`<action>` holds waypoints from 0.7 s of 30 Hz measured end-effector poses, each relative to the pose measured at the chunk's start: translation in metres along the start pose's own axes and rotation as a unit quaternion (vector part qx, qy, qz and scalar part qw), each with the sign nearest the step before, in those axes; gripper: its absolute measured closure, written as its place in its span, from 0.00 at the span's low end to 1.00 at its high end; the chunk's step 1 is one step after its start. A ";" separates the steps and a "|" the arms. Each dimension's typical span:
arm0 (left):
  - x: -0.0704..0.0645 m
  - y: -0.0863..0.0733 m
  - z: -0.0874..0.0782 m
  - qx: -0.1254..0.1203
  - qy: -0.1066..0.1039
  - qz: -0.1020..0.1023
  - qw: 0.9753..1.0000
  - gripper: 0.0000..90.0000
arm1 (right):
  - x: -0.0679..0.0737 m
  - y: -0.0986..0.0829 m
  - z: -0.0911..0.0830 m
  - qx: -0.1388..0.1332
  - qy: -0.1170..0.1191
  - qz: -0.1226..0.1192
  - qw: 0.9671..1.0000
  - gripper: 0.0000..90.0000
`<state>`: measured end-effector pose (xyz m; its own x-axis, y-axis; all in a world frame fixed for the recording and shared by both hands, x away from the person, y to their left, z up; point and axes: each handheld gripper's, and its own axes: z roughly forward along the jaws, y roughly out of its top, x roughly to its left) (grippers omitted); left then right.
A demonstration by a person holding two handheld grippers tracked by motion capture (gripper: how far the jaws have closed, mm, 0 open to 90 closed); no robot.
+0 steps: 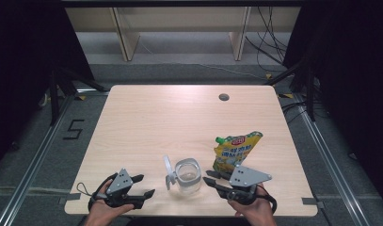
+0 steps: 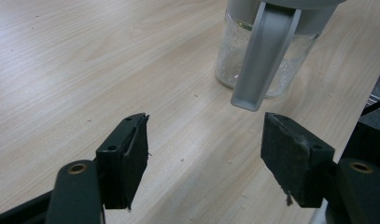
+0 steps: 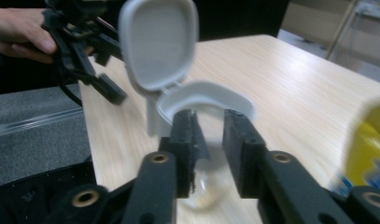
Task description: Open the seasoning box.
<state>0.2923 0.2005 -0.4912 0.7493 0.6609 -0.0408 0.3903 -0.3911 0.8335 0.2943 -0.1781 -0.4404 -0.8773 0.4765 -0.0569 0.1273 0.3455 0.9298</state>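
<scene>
Both tongs are sitting low at the near edge of the pale wooden table point(image 1: 179, 117), and I am holding one in each hand. Looking from above, my left gripper point(image 1: 143, 185) is lying released, its jaws spread wide toward the clear glass jar with the grey flip lid point(image 1: 187, 176), which is standing near the front edge between my two tongs. My right gripper point(image 1: 211, 177) is pointing at the jar from the other side, with the yellow stand-up pouch with the green cap point(image 1: 236, 150) standing just behind it.

Riding on my left gripper point(image 2: 204, 140), the camera is showing the jar point(image 2: 253, 60) from low down, its open lid point(image 2: 264, 56) hanging toward me and apart from both jaws. Along my right gripper point(image 3: 210, 135), the jaws are standing close together with a narrow gap, right before the jar's grey rim point(image 3: 211, 95); whether they are touching it I cannot tell. The lid point(image 3: 157, 42) is standing upright there, and my left hand point(image 3: 19, 30) is showing beyond it. My hands are coming in from the table's near edge.
</scene>
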 end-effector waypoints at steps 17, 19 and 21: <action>-0.003 0.000 0.003 -0.007 -0.010 -0.006 1.000 0.34 | -0.051 -0.046 -0.052 0.042 -0.080 0.076 0.993 0.56; -0.001 0.001 0.002 -0.004 -0.013 0.009 1.000 0.34 | -0.059 -0.053 -0.053 0.051 -0.092 0.087 0.991 0.52; -0.002 0.002 0.003 -0.010 -0.014 0.010 1.000 0.34 | -0.070 -0.060 -0.054 0.053 -0.093 0.080 0.991 0.49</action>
<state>0.2934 0.1964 -0.4914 0.7709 0.6357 -0.0394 0.3653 -0.3906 0.8450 0.3231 -0.2761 -0.4720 -0.7423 0.6699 0.0134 0.3146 0.3307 0.8898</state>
